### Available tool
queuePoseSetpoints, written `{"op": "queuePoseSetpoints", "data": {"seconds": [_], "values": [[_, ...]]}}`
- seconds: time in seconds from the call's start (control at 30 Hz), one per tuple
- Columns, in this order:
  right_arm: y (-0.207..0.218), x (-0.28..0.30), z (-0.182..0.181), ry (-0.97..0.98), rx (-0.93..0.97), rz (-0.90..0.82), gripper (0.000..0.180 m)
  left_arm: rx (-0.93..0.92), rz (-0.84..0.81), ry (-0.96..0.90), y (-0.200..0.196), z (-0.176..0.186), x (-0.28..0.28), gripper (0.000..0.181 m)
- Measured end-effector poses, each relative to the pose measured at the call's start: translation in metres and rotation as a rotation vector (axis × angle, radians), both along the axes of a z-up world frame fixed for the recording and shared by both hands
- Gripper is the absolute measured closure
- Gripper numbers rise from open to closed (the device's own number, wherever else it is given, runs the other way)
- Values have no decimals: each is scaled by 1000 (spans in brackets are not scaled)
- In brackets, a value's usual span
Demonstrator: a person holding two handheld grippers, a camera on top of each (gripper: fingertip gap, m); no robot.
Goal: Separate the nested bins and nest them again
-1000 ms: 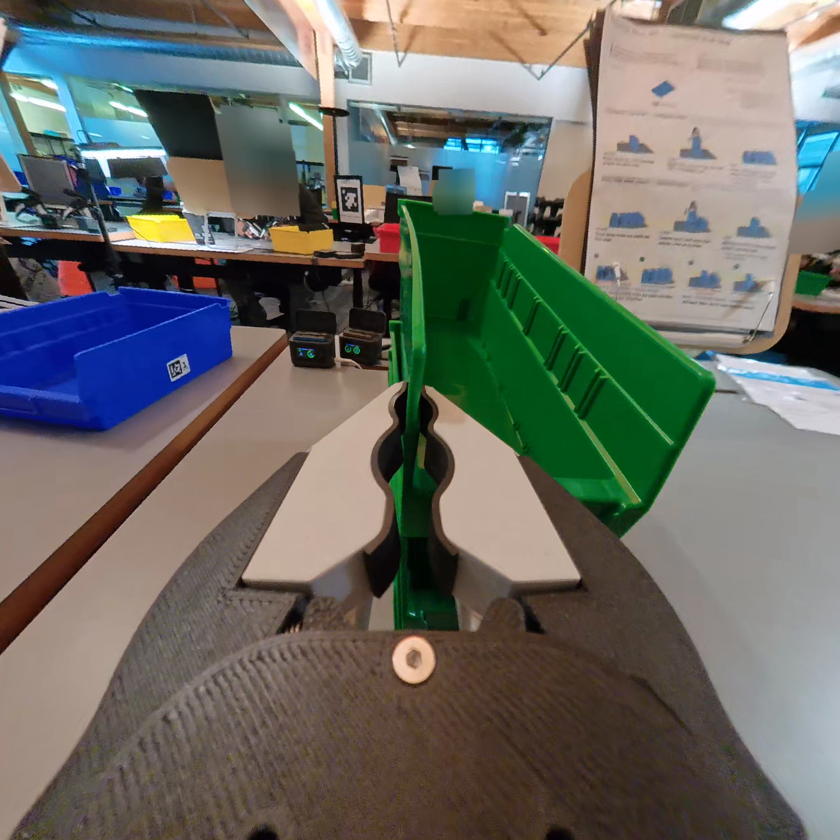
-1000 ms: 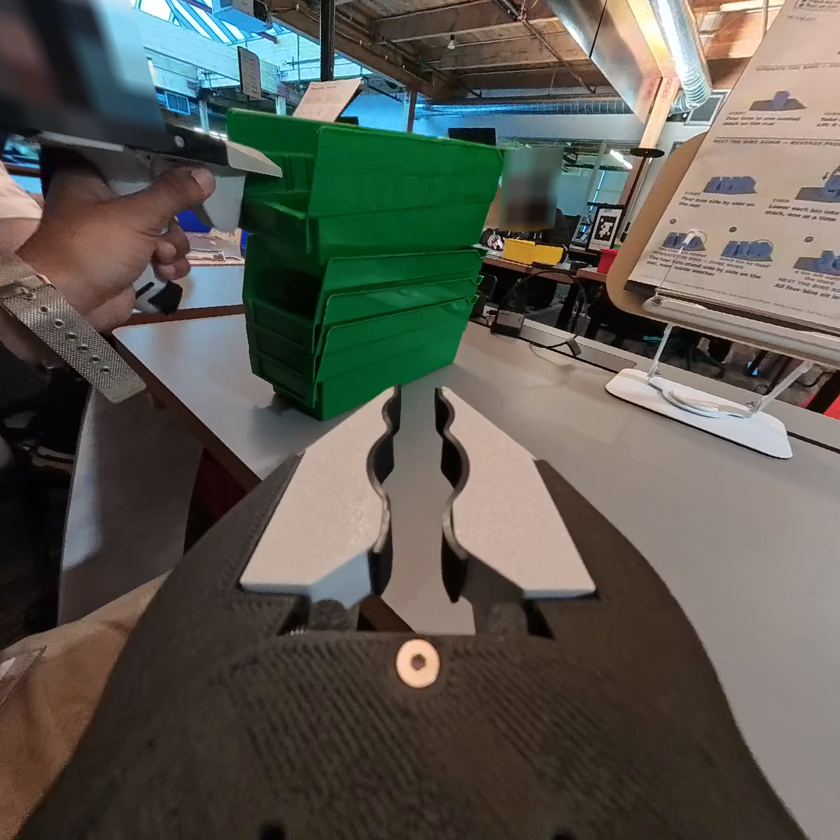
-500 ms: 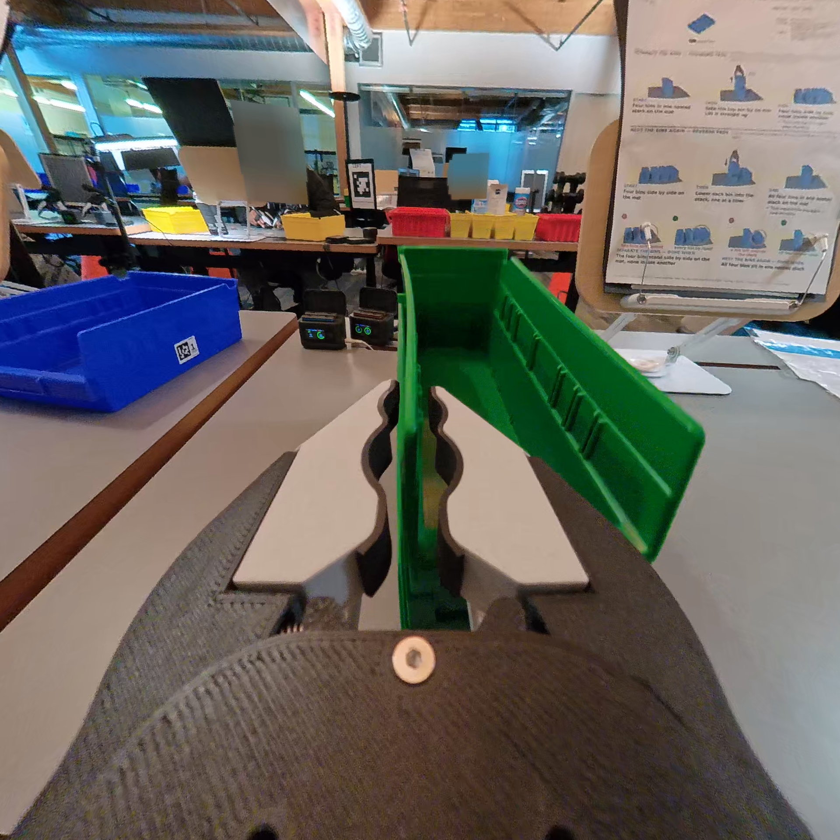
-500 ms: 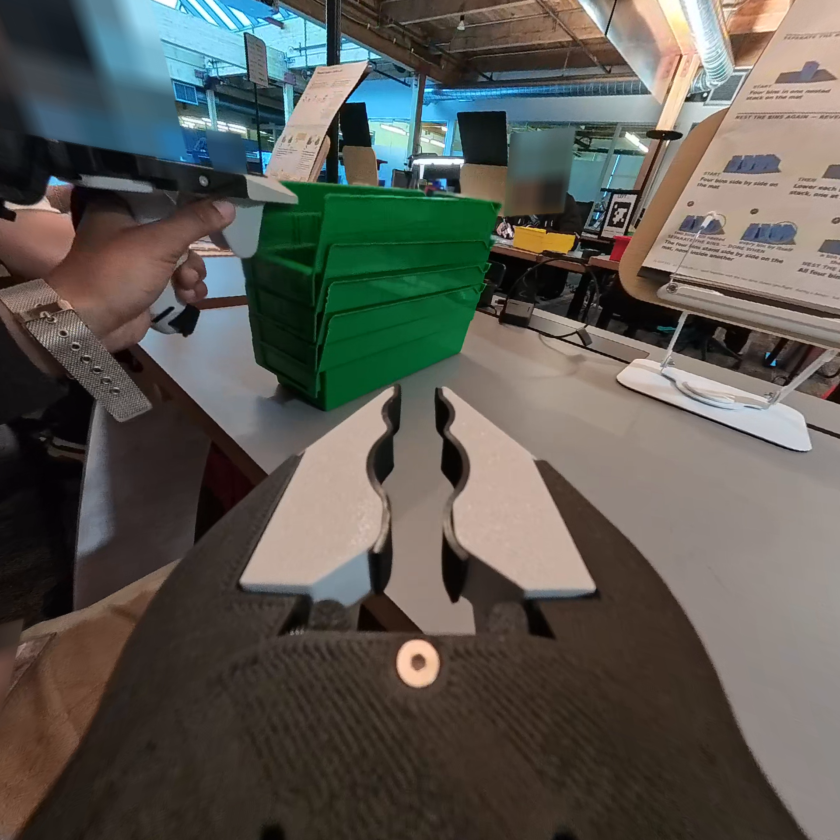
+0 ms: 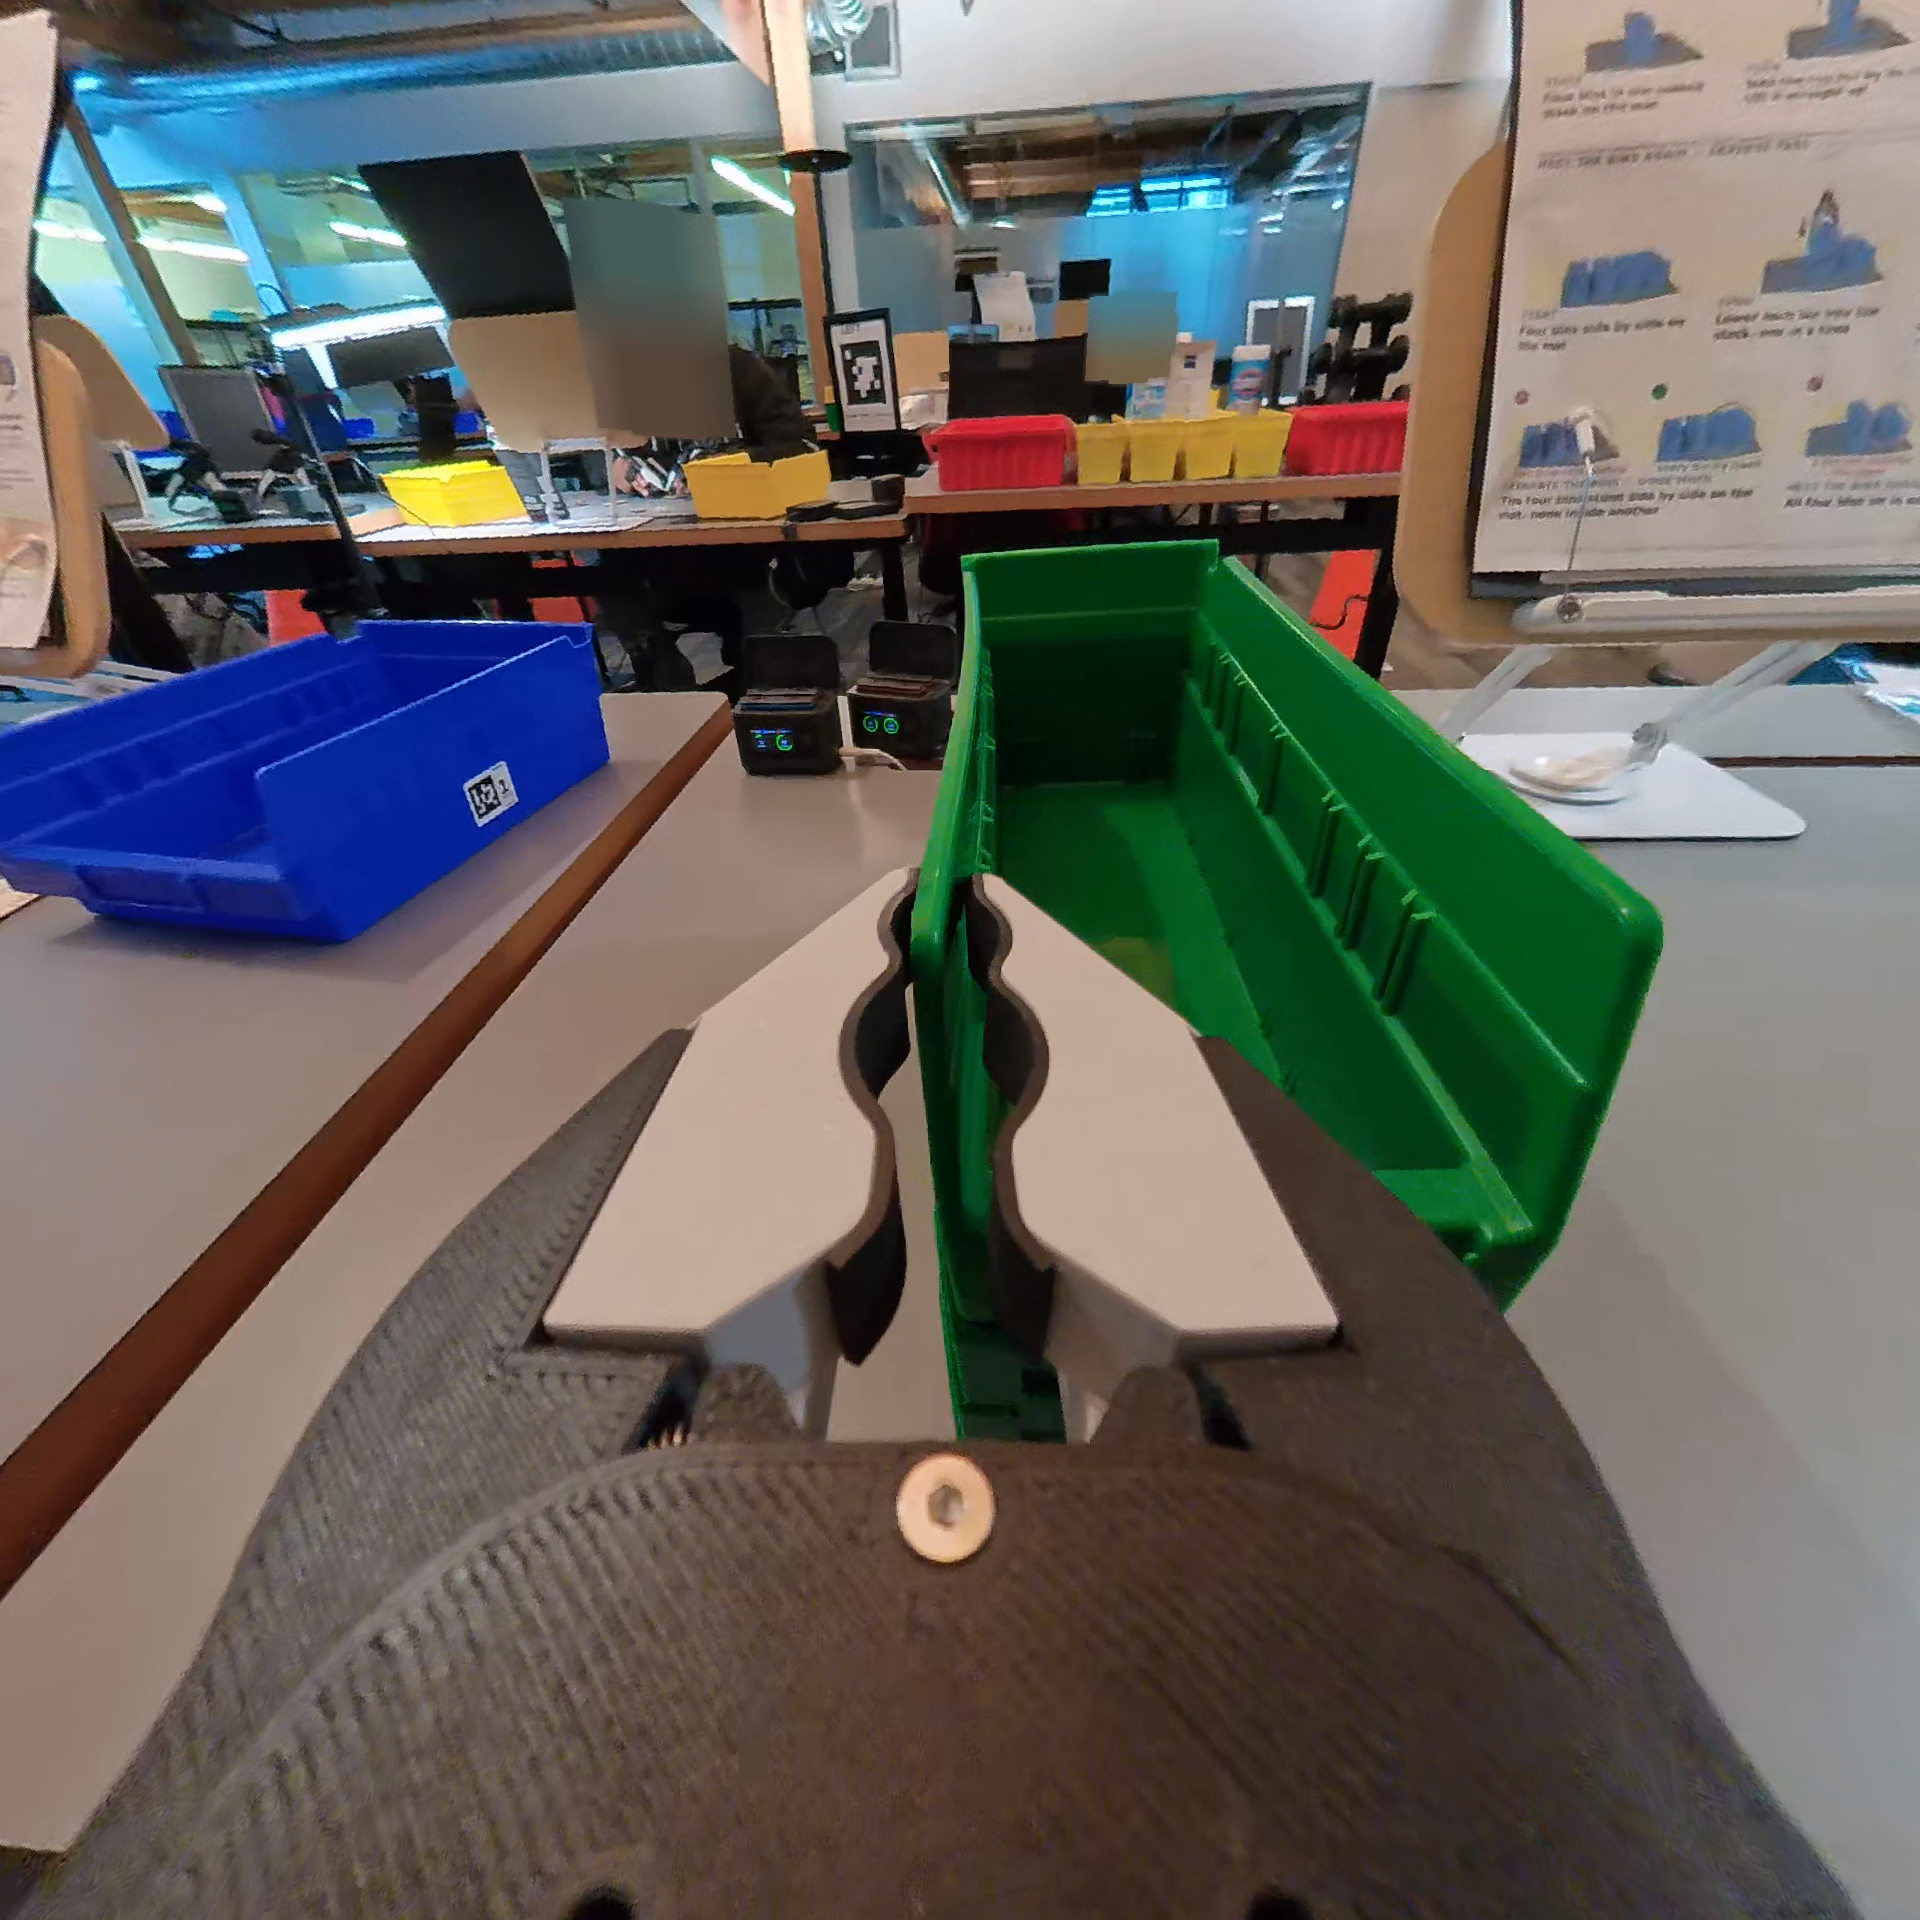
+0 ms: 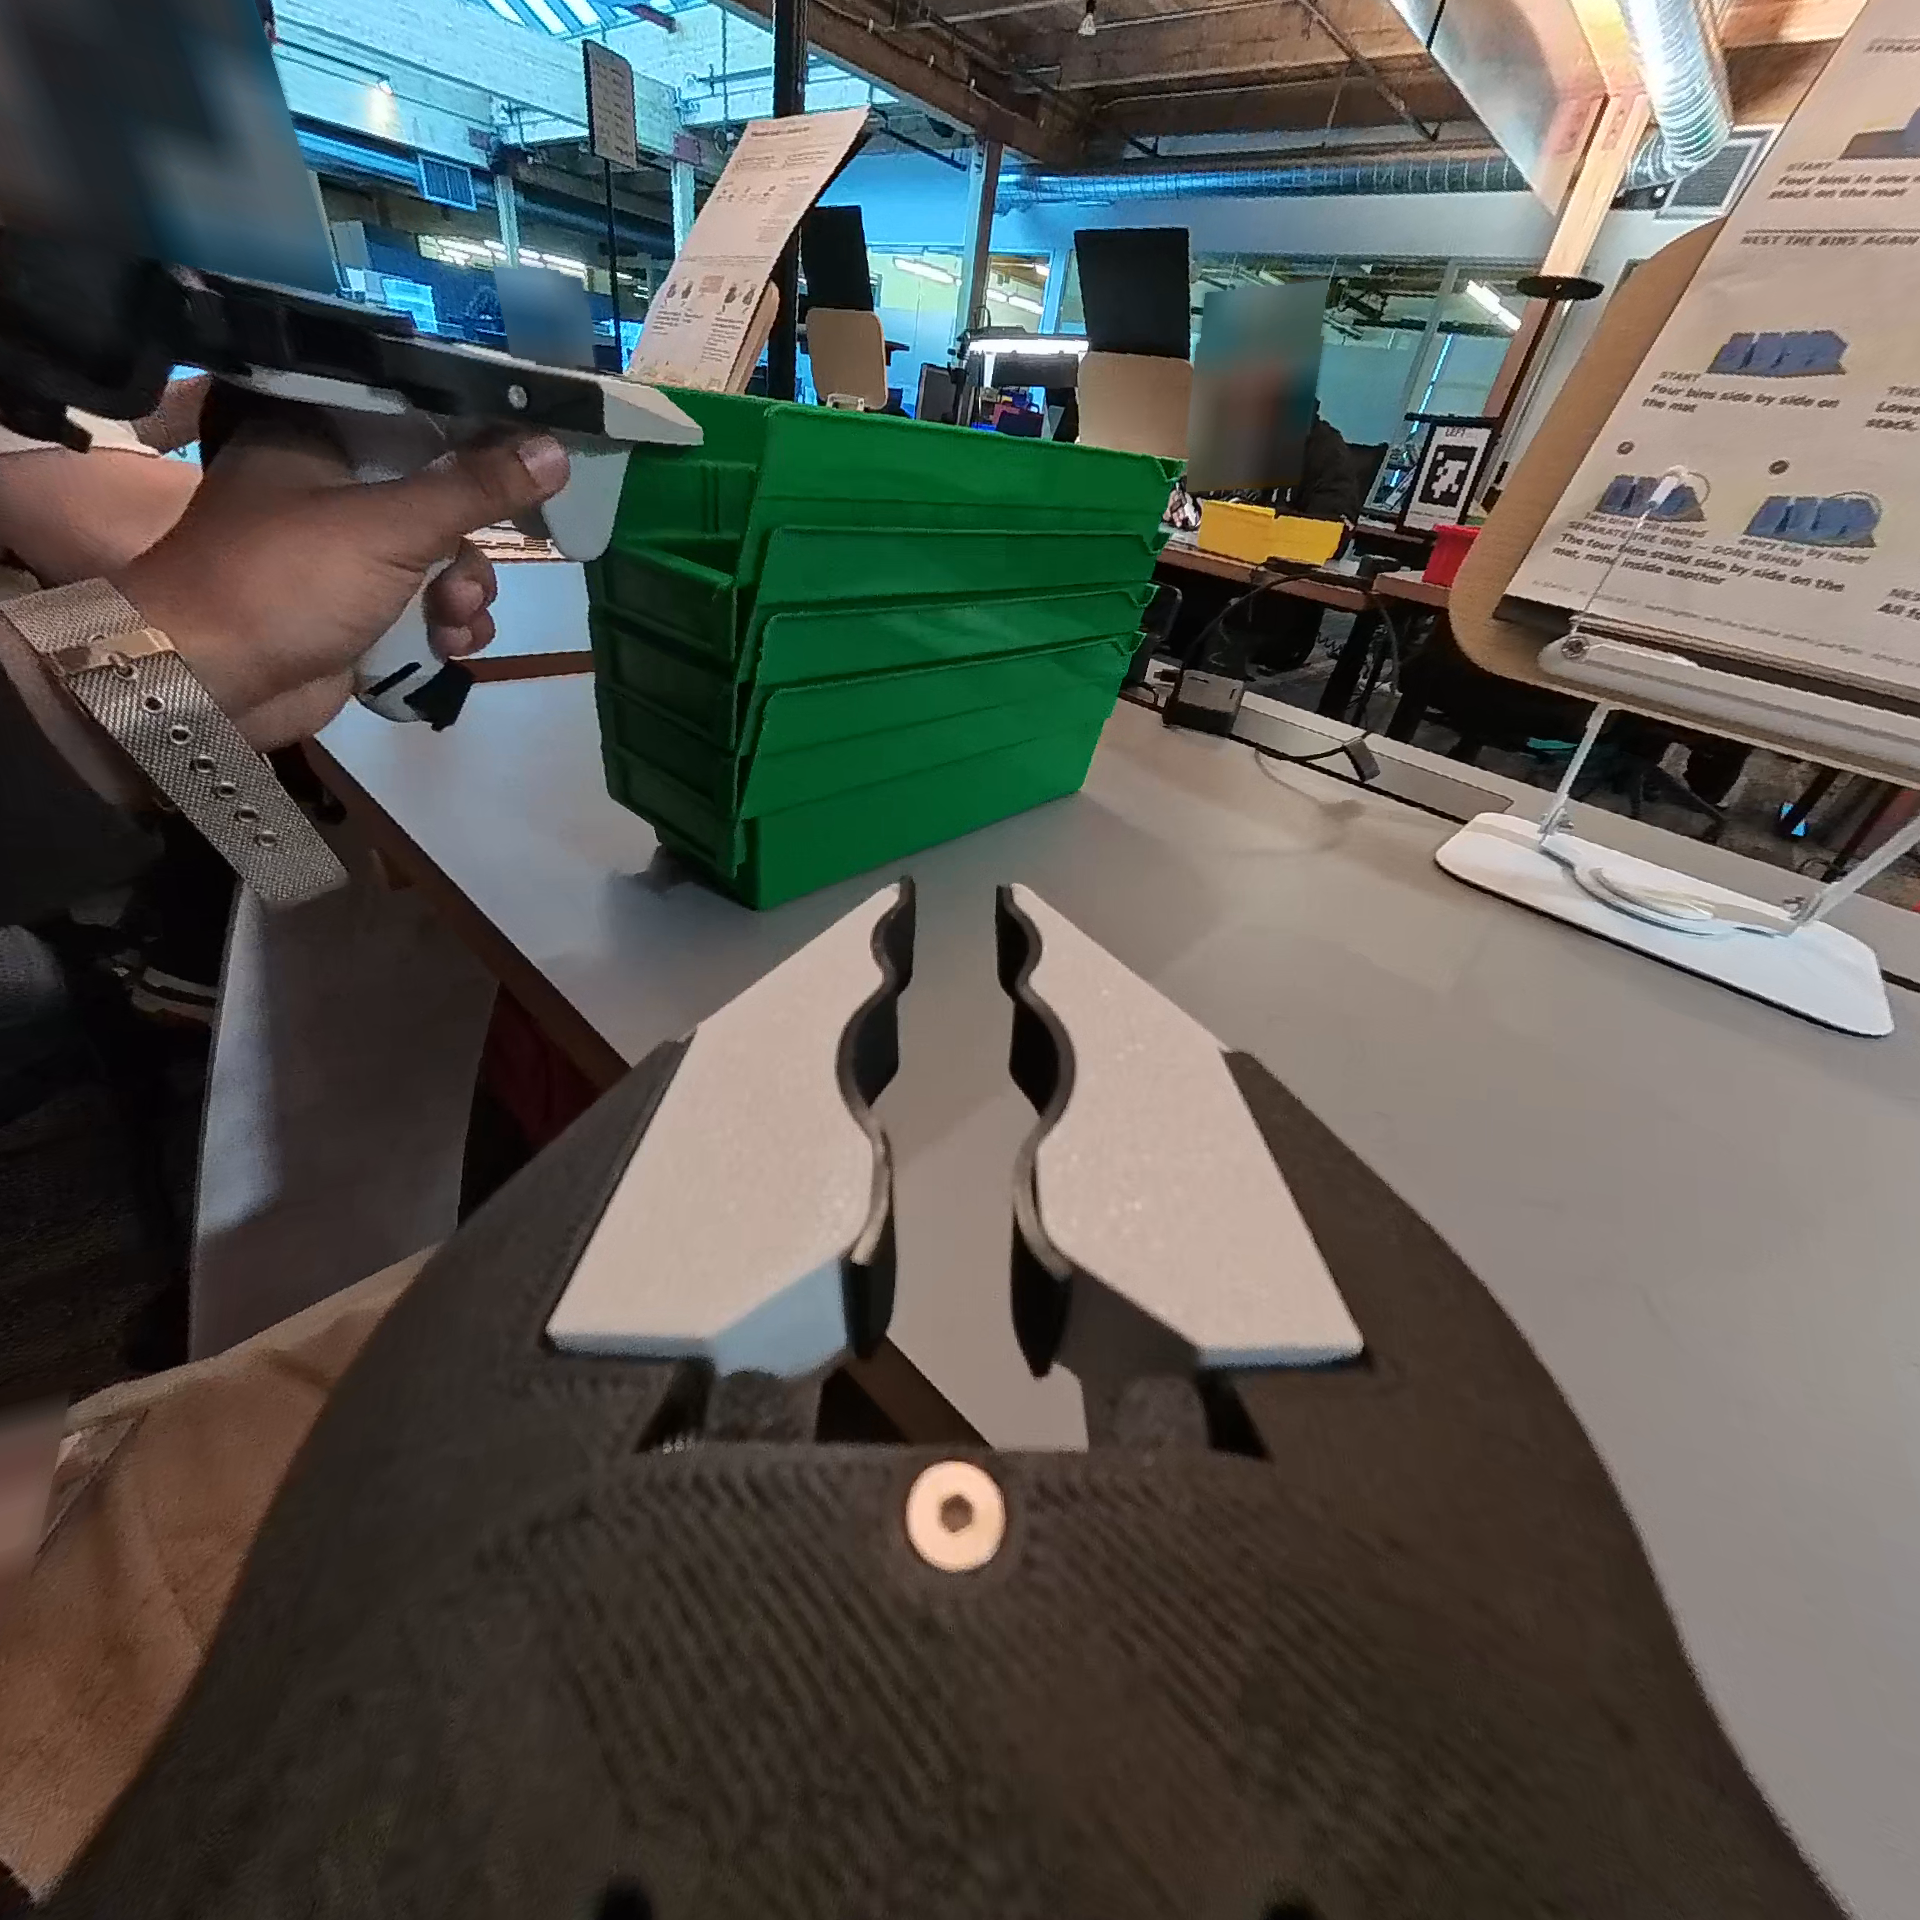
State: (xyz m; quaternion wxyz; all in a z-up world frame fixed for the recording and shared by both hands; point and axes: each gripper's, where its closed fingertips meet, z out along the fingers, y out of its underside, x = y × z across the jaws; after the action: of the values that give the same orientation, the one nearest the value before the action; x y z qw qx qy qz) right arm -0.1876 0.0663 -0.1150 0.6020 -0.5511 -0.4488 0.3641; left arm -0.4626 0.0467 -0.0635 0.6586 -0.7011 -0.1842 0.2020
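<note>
Several green bins [image 6: 935, 727] stand nested in one stack on the grey table [image 6: 1455, 1143]. My left gripper [image 5: 948, 883] is shut on the left side wall of the top green bin [image 5: 1299, 935], which sits level in the stack. In the right wrist view the left gripper [image 6: 644, 421] shows at the top bin's [image 6: 935, 468] near corner, held by a person's hand [image 6: 312, 582]. My right gripper [image 6: 956, 894] is open and empty, low over the table a short way in front of the stack.
A blue bin [image 5: 312, 769] lies on the adjoining table to the left. Two small black devices [image 5: 842, 707] stand behind the stack. An instruction board on a white stand [image 6: 1662, 935] is at the right. The table's front edge is near the stack.
The left gripper has lowered the top green bin from a raised, tilted pose down into the stack. The right gripper has stayed open and nearly still.
</note>
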Motion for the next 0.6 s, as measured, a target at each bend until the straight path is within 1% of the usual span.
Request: {"op": "queuePoseSetpoints", "data": {"seconds": [0.13, 0.3, 0.47, 0.6], "values": [[1, 0, -1, -2, -8, -1, 165, 37, -41, -62, 0, -1, 2, 178], [3, 0, -2, -2, -15, 0, 165, 39, -102, -112, 0, 0, 6, 180], [4, 0, -3, -4, -21, 1, 165, 2, -104, -78, 0, 0, 5, 180], [5, 0, -4, -5, -29, 1, 165, 22, -95, -74, -1, -1, 4, 178]]}}
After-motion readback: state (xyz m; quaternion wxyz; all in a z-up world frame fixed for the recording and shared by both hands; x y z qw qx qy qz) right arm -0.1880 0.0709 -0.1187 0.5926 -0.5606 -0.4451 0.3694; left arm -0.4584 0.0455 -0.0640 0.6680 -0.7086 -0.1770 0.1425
